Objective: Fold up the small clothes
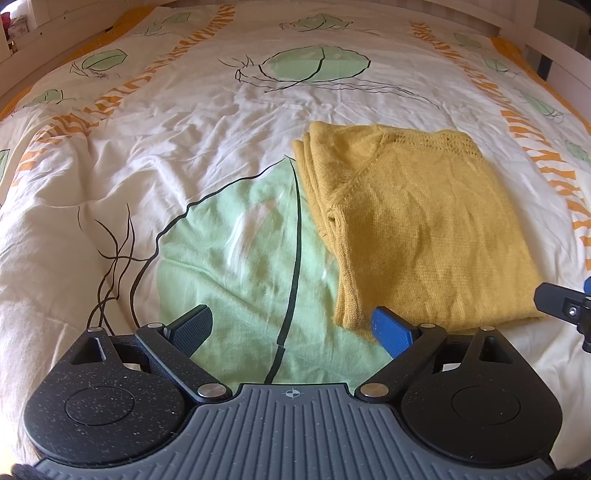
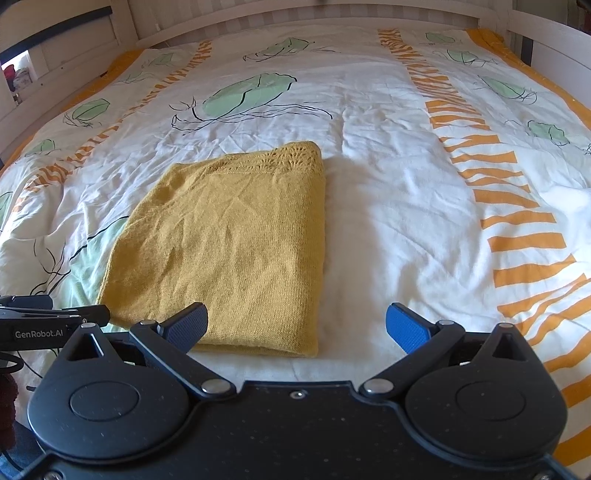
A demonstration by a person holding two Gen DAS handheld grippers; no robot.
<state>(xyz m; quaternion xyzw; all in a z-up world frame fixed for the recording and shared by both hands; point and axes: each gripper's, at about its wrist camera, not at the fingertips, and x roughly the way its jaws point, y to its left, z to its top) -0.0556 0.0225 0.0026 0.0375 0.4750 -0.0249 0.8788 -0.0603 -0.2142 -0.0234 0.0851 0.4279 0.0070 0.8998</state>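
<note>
A mustard-yellow knitted sweater (image 1: 417, 221) lies folded into a flat rectangle on the bed; it also shows in the right wrist view (image 2: 229, 243). My left gripper (image 1: 293, 328) is open and empty, hovering just in front of the sweater's near left corner. My right gripper (image 2: 297, 326) is open and empty, just in front of the sweater's near right corner. The right gripper's tip shows at the right edge of the left wrist view (image 1: 565, 302). The left gripper's side shows at the left edge of the right wrist view (image 2: 48, 321).
The bed is covered by a wrinkled white duvet (image 2: 388, 206) printed with green leaves and orange stripes. A white wooden bed frame (image 2: 295, 14) runs along the far side and both sides.
</note>
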